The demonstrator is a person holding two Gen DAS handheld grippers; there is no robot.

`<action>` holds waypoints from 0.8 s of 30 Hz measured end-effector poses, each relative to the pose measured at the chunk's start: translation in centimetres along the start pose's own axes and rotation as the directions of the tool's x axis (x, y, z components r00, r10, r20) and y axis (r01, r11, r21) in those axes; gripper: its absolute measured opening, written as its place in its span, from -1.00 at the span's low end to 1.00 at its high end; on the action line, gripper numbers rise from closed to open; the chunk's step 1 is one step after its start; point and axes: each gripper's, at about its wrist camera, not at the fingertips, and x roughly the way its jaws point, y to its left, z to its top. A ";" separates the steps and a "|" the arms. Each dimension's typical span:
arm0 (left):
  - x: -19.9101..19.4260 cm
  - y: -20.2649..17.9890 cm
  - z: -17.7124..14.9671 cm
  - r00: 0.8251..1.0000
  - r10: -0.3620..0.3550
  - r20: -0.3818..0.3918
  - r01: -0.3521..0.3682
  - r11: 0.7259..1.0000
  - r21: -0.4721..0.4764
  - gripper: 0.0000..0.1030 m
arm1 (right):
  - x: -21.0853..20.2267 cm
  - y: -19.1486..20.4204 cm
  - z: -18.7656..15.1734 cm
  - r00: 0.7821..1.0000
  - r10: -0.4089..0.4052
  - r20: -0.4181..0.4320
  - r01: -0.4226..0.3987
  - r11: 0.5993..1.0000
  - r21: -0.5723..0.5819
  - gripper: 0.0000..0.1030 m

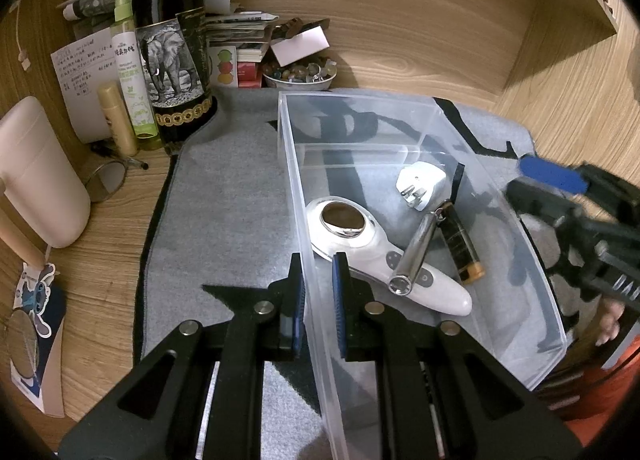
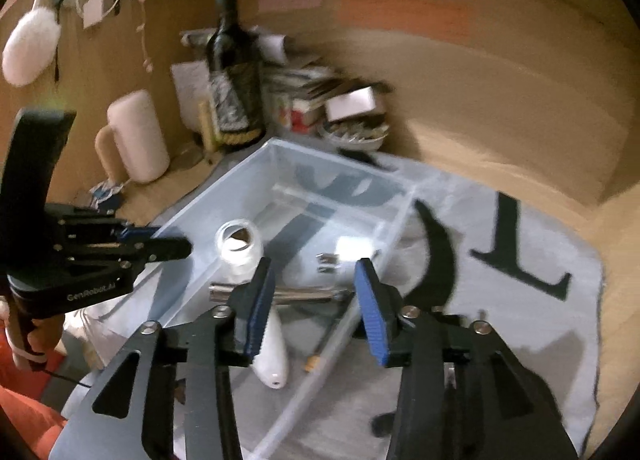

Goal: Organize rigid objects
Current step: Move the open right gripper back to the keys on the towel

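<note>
The left tool (image 1: 318, 292) is clamped on the near wall of a clear plastic bin (image 1: 500, 216); the right tool (image 2: 316, 300) hangs partly open and empty above it. Inside lie a white handheld device (image 1: 376, 256), a metal cylinder (image 1: 416, 256), a battery (image 1: 460, 240) and a plug (image 1: 420, 184). The bin sits on a grey mat (image 1: 224, 196) over the wooden tabletop (image 1: 104, 244). Farther back stand a dark bottle (image 1: 172, 40) and a bowl of stones (image 1: 300, 74) against the wood-panel wall (image 1: 420, 28).

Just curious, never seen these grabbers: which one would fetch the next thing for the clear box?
Probably the right gripper: its jaws are open with nothing between them. The left gripper is shut on the clear box's wall, steadying it.
</note>
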 end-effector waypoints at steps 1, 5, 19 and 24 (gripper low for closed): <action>0.0 0.0 0.0 1.000 0.001 0.000 -0.001 1.000 0.001 -0.76 | -0.3 -0.3 0.0 1.000 -0.012 0.007 0.012 1.000 0.007 -0.17; 0.1 0.0 0.0 1.000 0.000 -0.002 0.000 1.000 0.002 -0.76 | -2.1 -2.6 -0.5 0.995 -0.099 0.028 0.097 0.994 0.052 -0.10; 0.2 0.0 -0.1 1.000 0.002 -0.008 -0.002 1.000 0.004 -0.76 | 0.0 -9.9 -5.6 0.958 -0.239 -0.159 0.267 0.947 0.182 -0.10; 0.4 0.1 -0.1 1.000 0.002 -0.014 -0.002 1.000 0.006 -0.76 | 2.3 -10.4 -6.8 0.960 -0.175 -0.220 0.222 0.951 0.213 -0.10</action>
